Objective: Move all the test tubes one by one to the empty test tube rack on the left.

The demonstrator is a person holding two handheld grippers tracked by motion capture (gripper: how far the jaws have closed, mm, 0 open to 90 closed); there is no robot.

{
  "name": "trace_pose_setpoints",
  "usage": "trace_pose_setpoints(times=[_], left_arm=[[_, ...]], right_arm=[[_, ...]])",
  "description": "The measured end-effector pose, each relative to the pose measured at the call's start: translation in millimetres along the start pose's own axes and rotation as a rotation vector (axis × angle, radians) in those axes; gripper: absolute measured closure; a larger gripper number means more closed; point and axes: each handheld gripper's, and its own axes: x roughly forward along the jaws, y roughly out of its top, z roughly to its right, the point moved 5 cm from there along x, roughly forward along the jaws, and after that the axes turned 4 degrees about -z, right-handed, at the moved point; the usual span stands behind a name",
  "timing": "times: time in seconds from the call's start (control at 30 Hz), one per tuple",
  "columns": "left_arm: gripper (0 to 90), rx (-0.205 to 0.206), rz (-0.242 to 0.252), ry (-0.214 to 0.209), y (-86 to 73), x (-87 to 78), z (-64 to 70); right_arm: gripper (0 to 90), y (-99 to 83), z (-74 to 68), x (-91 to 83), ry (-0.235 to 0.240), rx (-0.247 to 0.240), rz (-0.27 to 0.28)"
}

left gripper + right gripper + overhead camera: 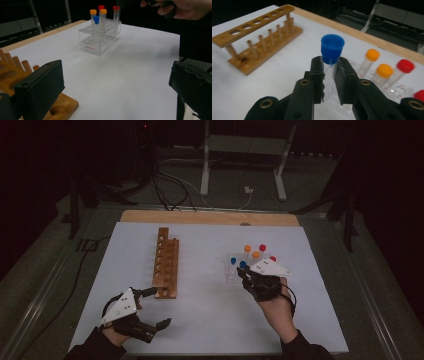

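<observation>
My right gripper point(330, 67) is shut on a clear tube with a blue cap point(332, 47), gripping it just below the cap. In the high view that gripper point(245, 273) is at the near side of a clear plastic rack point(231, 270) holding several tubes with orange, red and blue caps. I cannot tell whether the held tube's bottom still sits in that rack. A wooden tube rack point(166, 265) with empty holes stands left of centre. My left gripper point(159, 307) is open wide beside the wooden rack's near end point(62, 105), with nothing between its jaws.
White paper point(210, 320) covers the table, with a wooden strip point(210, 217) along its far edge. Cables and a metal stand's legs point(240, 180) lie on the floor beyond. The clear rack point(100, 37) stands across open paper from my left gripper point(116, 85).
</observation>
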Motion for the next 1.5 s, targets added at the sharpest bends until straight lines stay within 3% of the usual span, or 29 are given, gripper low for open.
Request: trace_pose_setpoints(times=[0.27,0.4,0.57,0.9,1.03,1.5], left_arm=[[0.5,-0.023,-0.019,-0.040,16.6,3.8,-2.7],[0.6,-0.056,-0.039,-0.010,26.8,9.2,-4.5],[0.6,-0.034,-0.067,-0.036,41.3,17.2,-2.3],[0.9,-0.023,-0.044,-0.100,68.2,48.7,6.8],[4.4,-0.012,-0.043,-0.131,74.3,62.3,11.6],[23.8,0.011,-0.027,-0.160,86.8,90.2,17.1]], right_arm=[[77.0,-13.6,-18.8,7.5,0.067,-0.009,-0.029],[76.9,-17.5,-25.2,8.7,0.087,-0.019,-0.035],[77.0,-21.5,-33.0,9.7,0.107,-0.041,-0.043],[77.0,-26.3,-49.6,10.0,0.158,-0.058,-0.043],[77.0,-27.9,-54.3,9.5,0.177,-0.065,-0.044],[77.0,-27.8,-60.8,6.6,0.204,-0.070,-0.038]])
